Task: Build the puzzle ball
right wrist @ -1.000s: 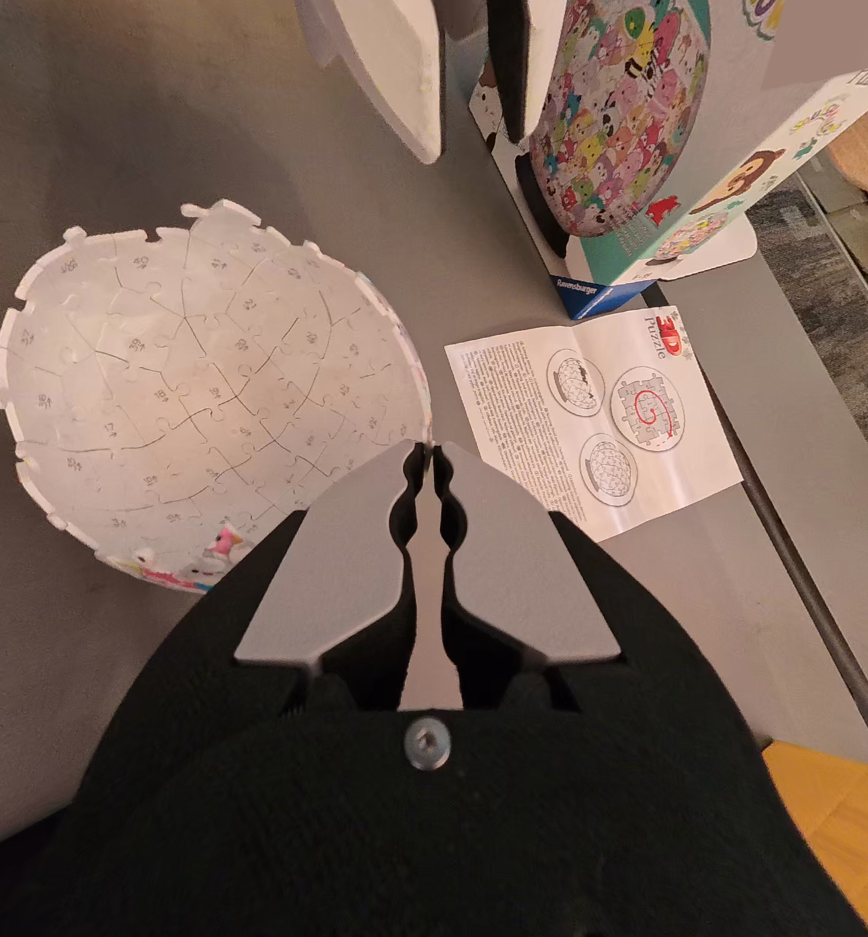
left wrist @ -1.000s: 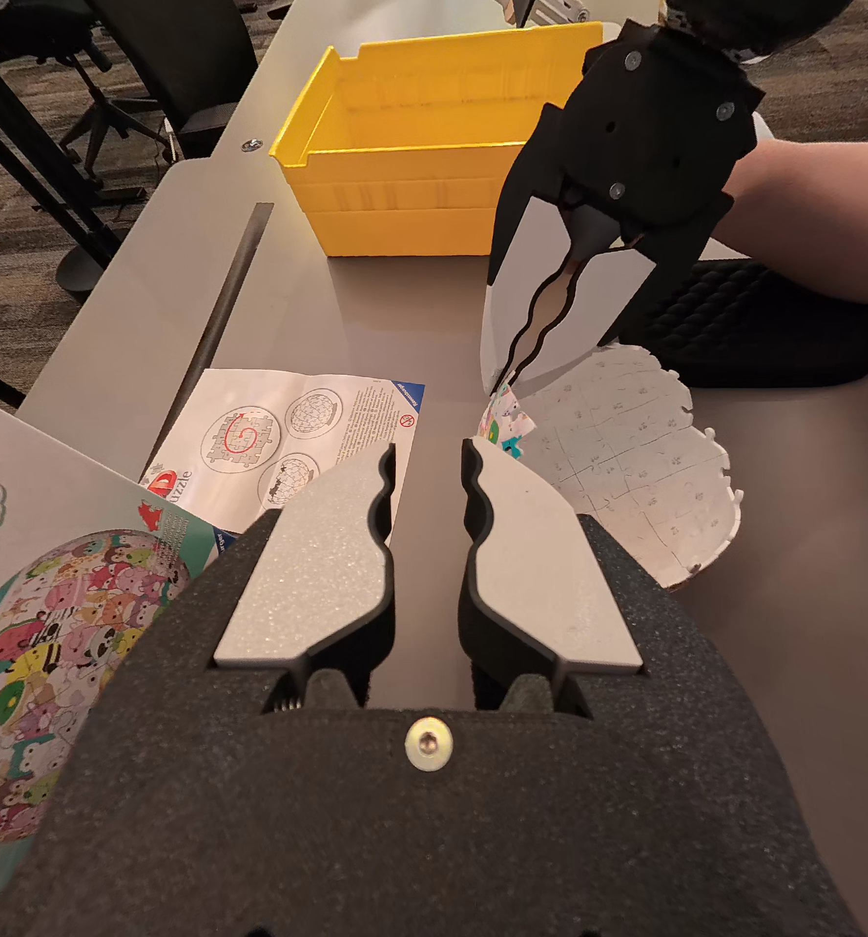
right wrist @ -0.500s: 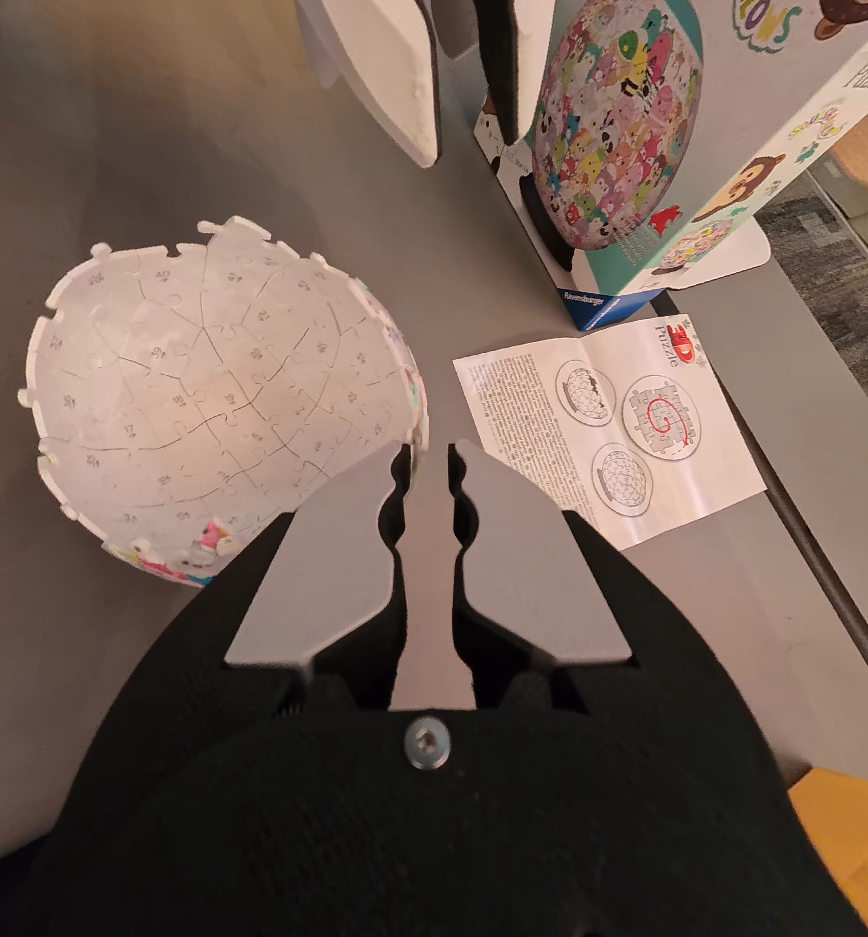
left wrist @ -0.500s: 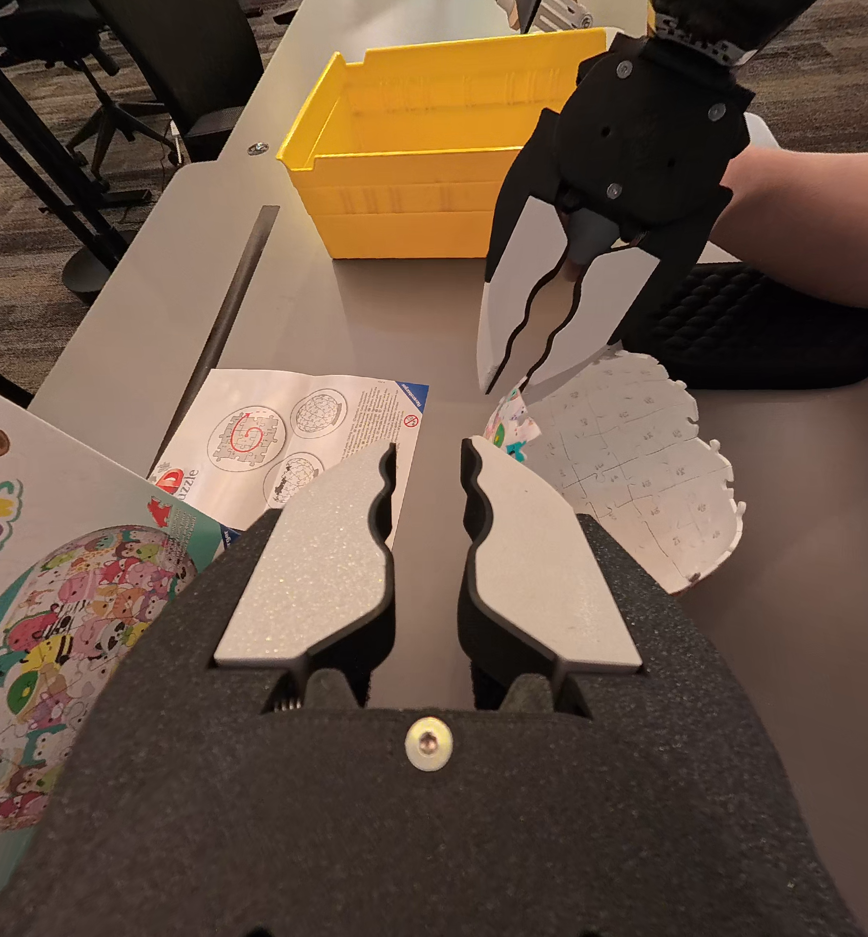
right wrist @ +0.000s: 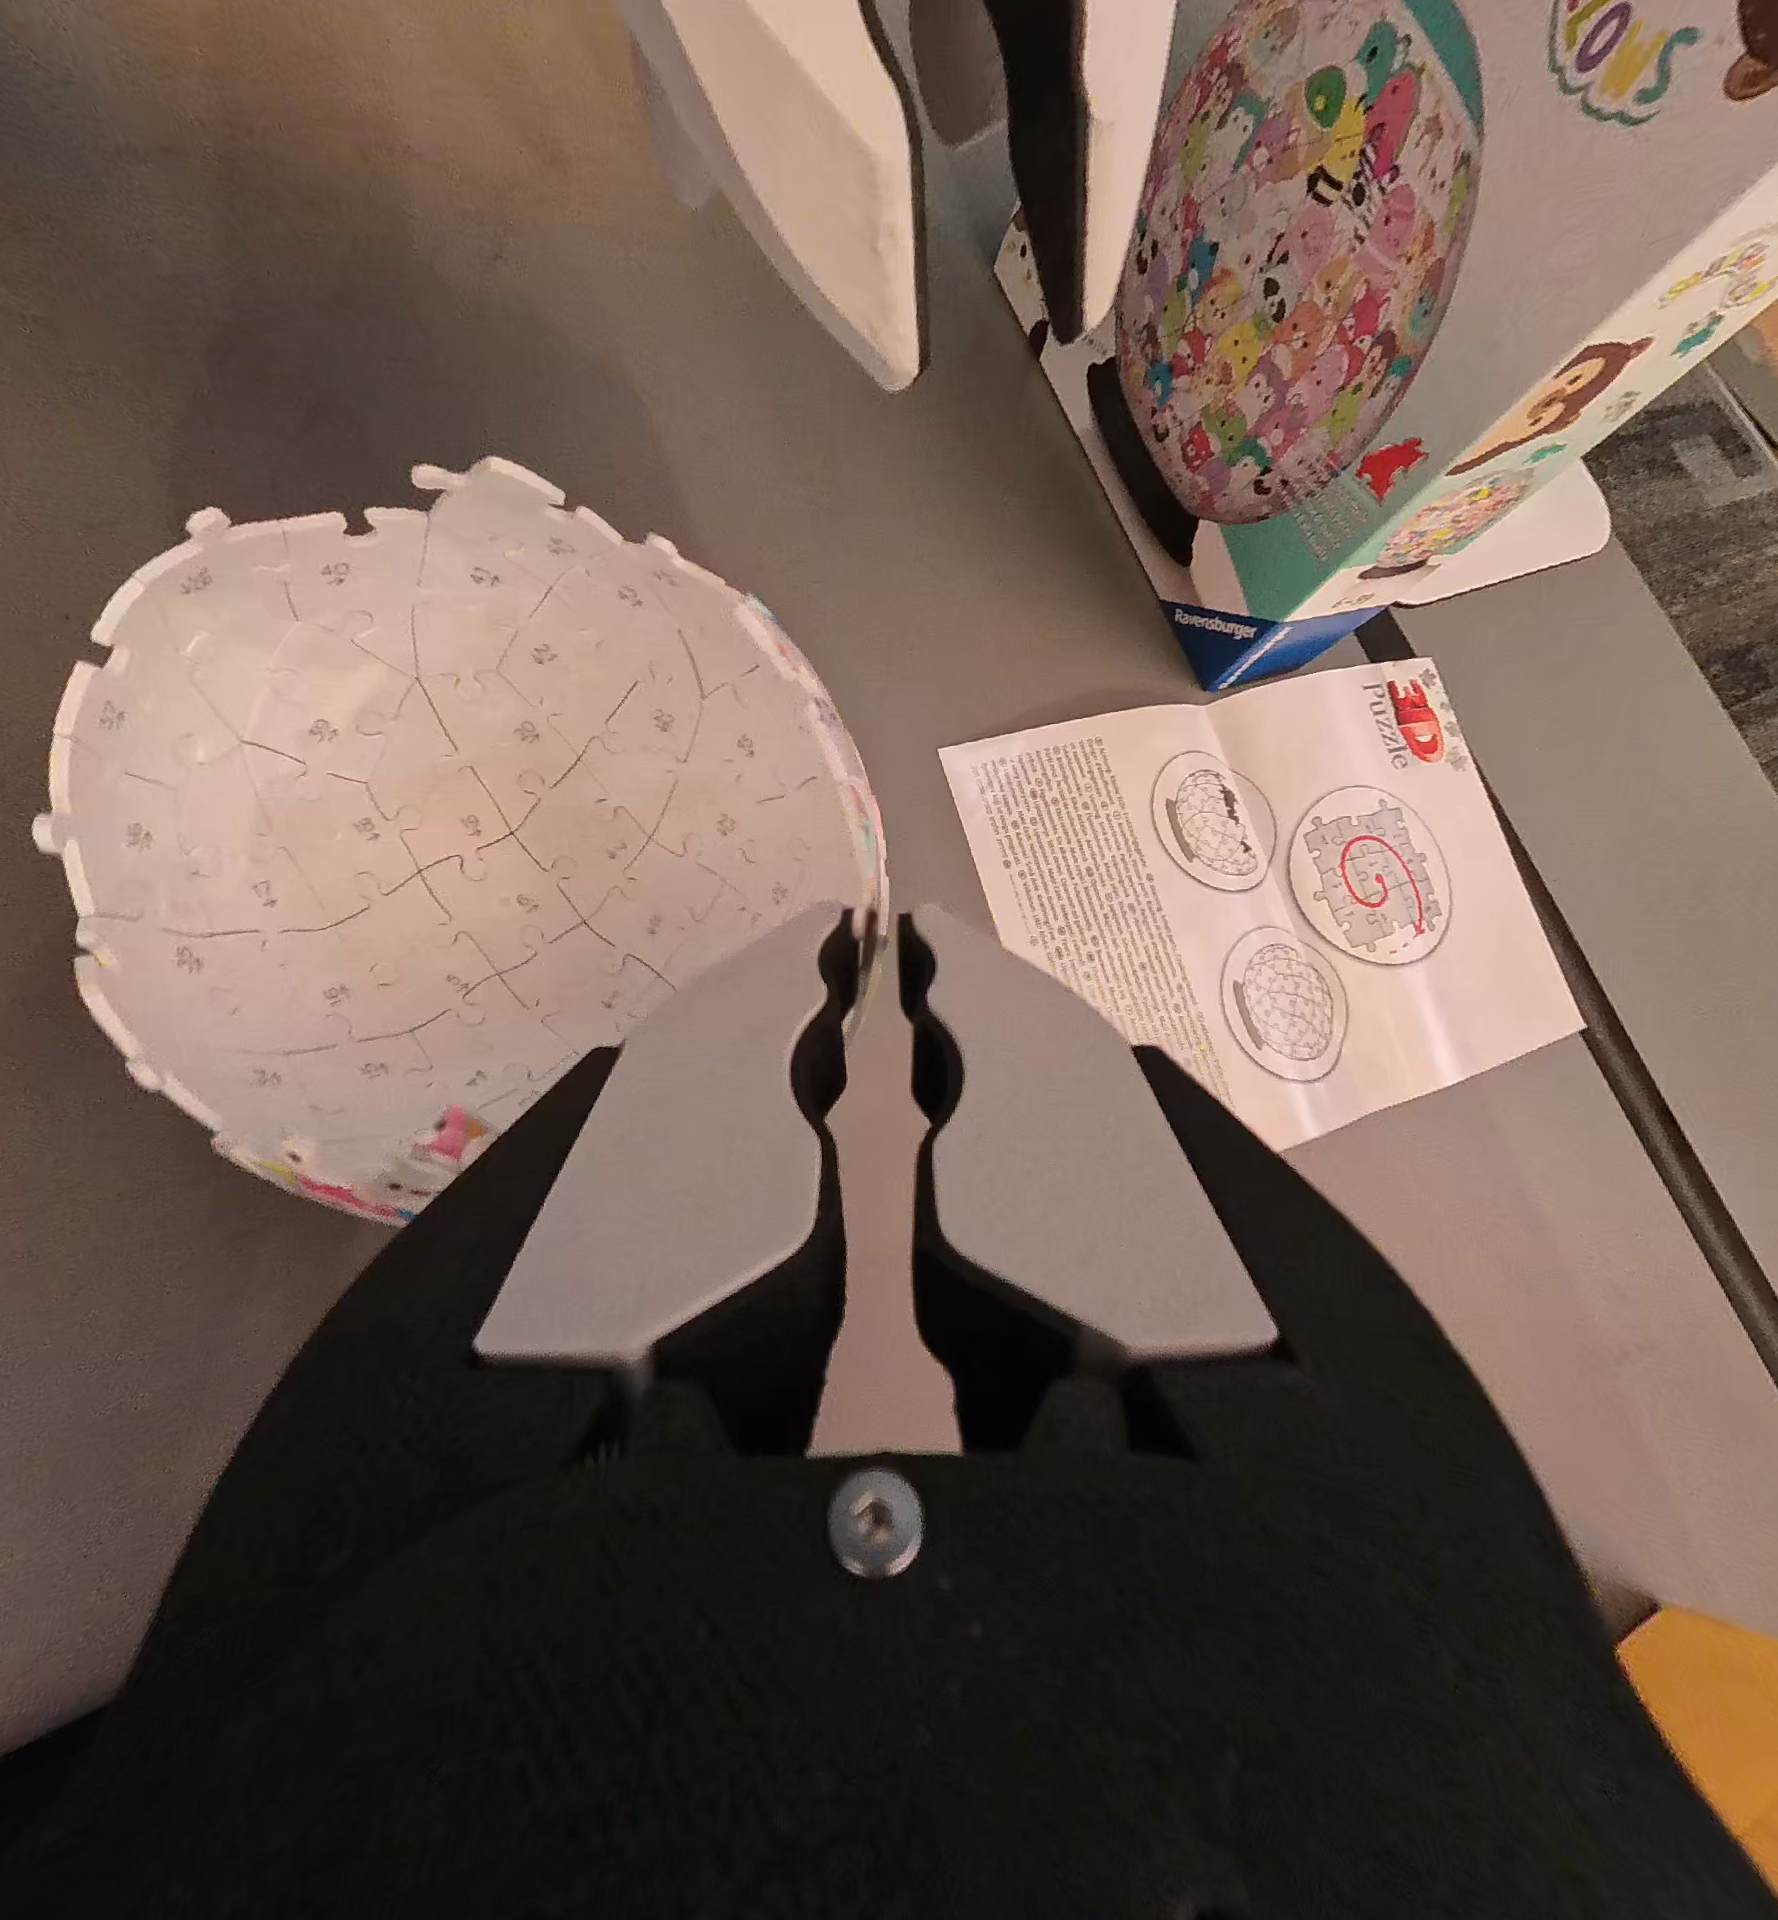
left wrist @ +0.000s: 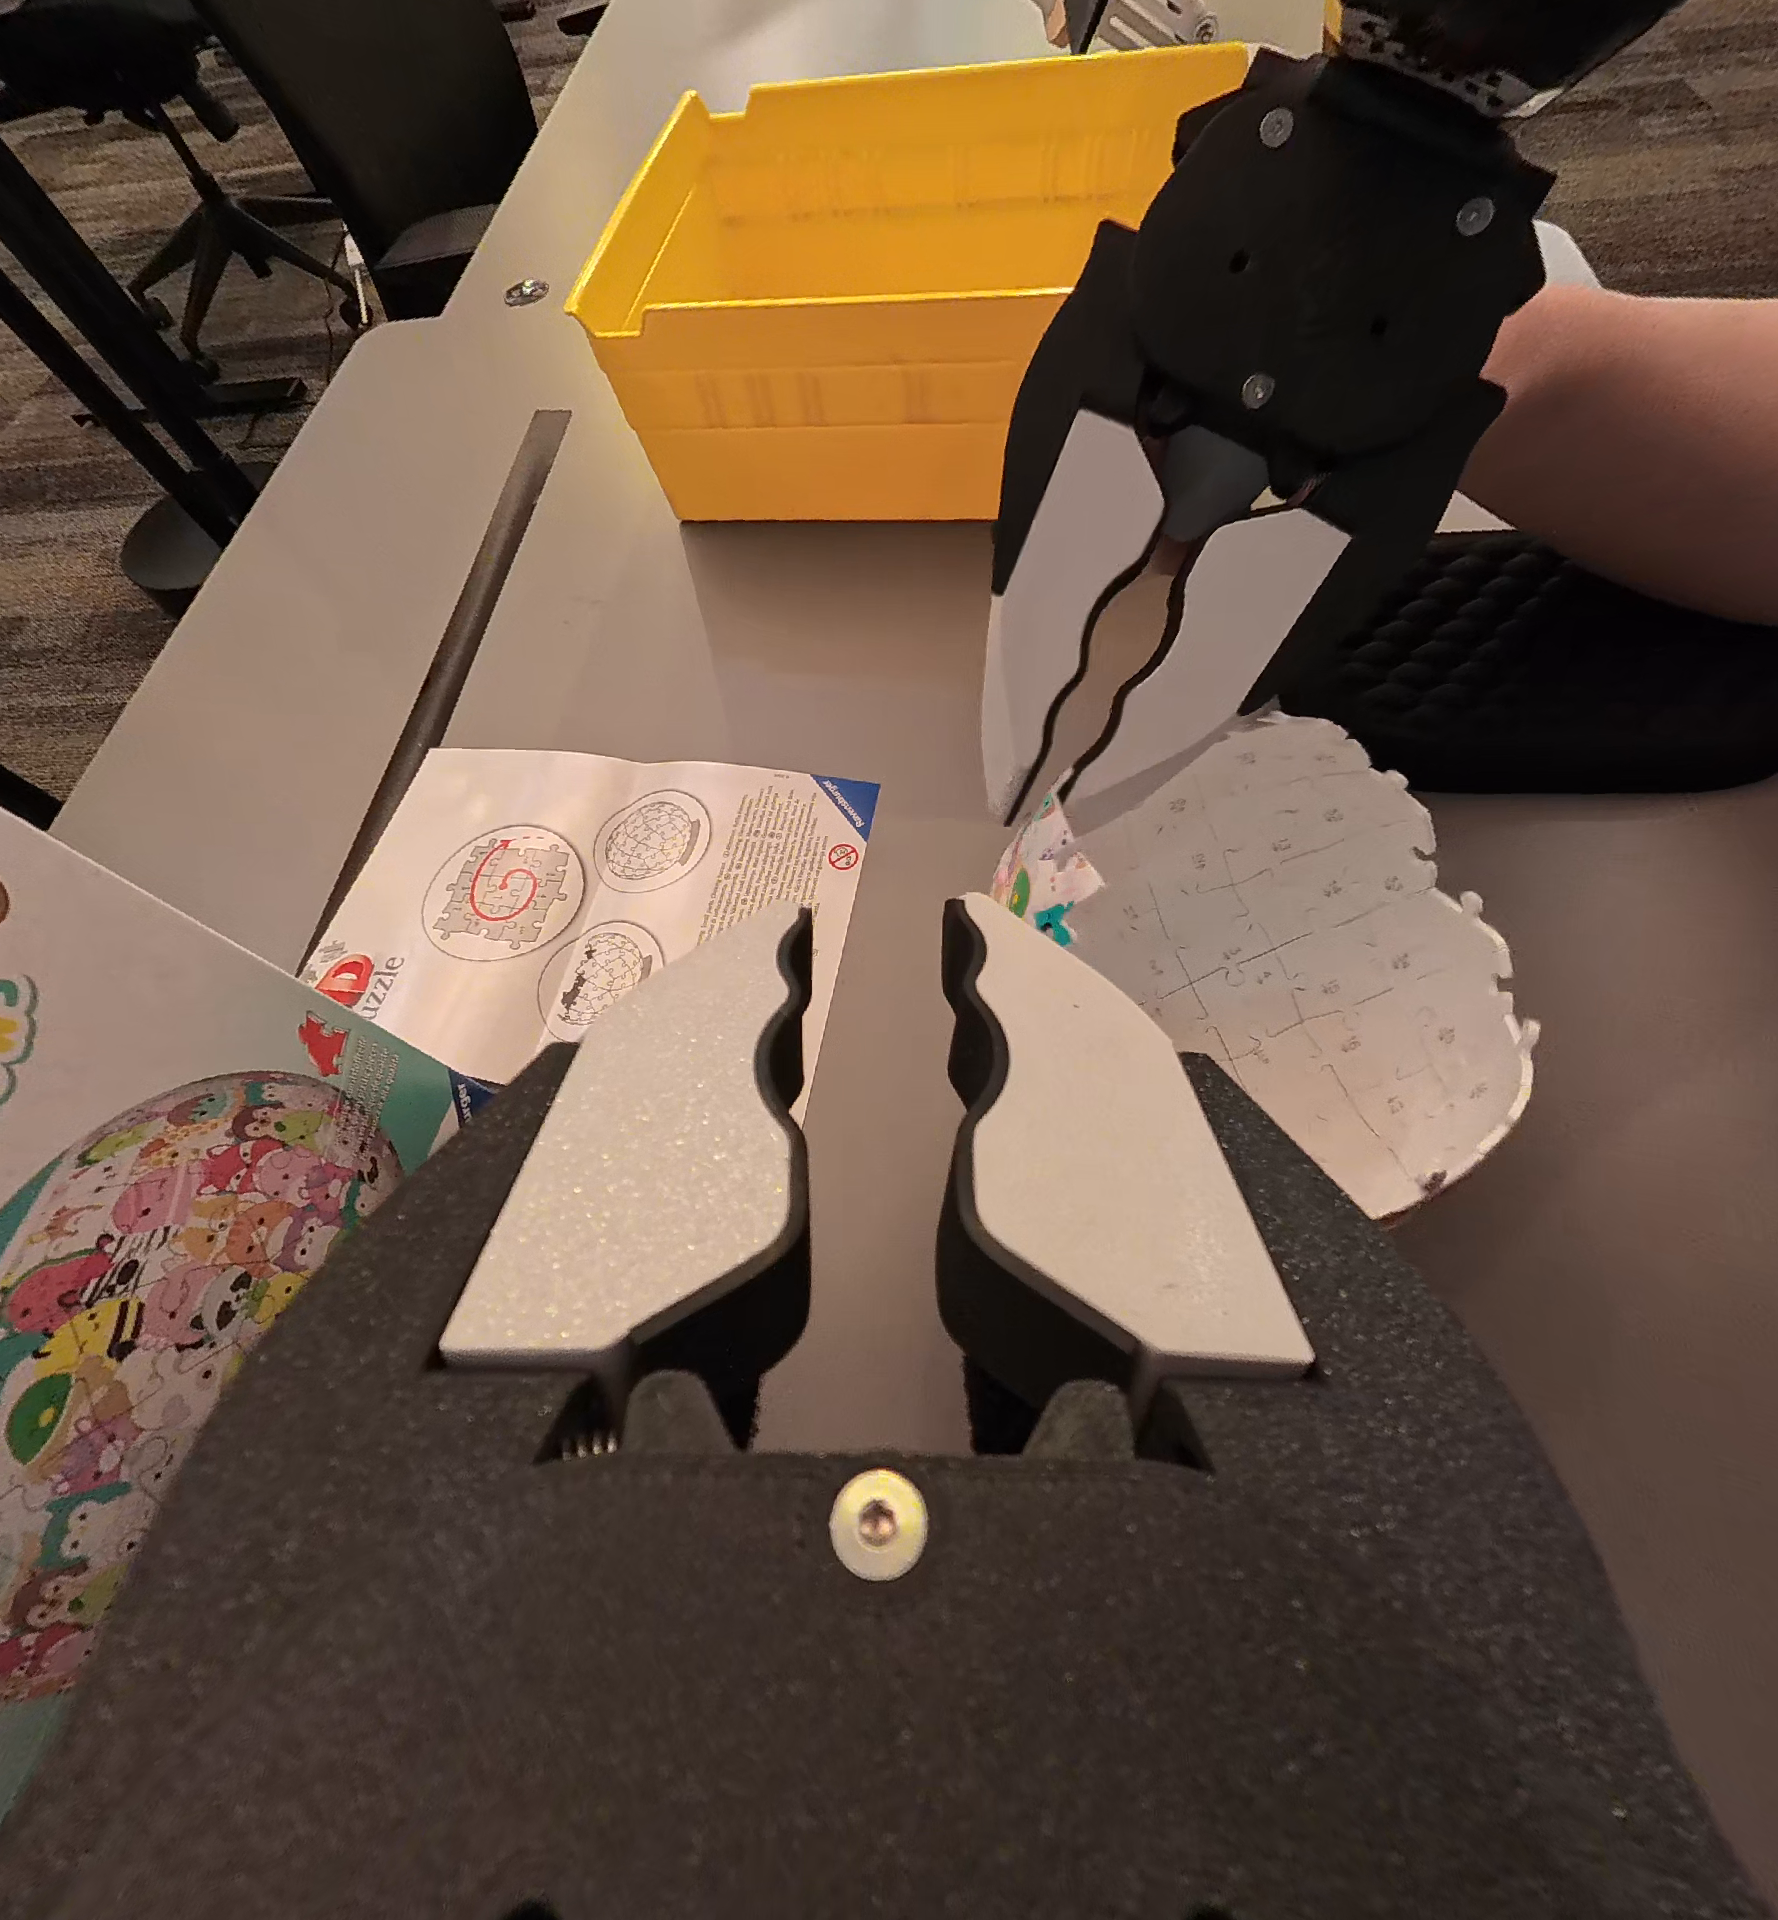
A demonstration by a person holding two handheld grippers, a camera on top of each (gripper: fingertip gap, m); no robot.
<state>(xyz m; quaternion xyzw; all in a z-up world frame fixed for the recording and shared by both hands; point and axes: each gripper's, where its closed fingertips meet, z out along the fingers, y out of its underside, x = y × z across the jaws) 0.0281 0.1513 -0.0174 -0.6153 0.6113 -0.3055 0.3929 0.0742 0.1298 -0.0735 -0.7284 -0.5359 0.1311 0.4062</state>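
right gripper (right wrist: pixel 877 925) | being narrowed again around half-built puzzle ball (right wrist: pixel 428 831) rim, nearly gripped | left gripper (left wrist: pixel 877 925) being kept open, empty

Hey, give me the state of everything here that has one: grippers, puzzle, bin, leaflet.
left gripper: open, empty.
right gripper: jaws nearly shut, astride the shell's rim; grip unclear.
puzzle shell: part-built bowl, lying on the table, white inside showing.
yellow bin: upright, no contents visible.
instruction sheet: unfolded, flat on the table.
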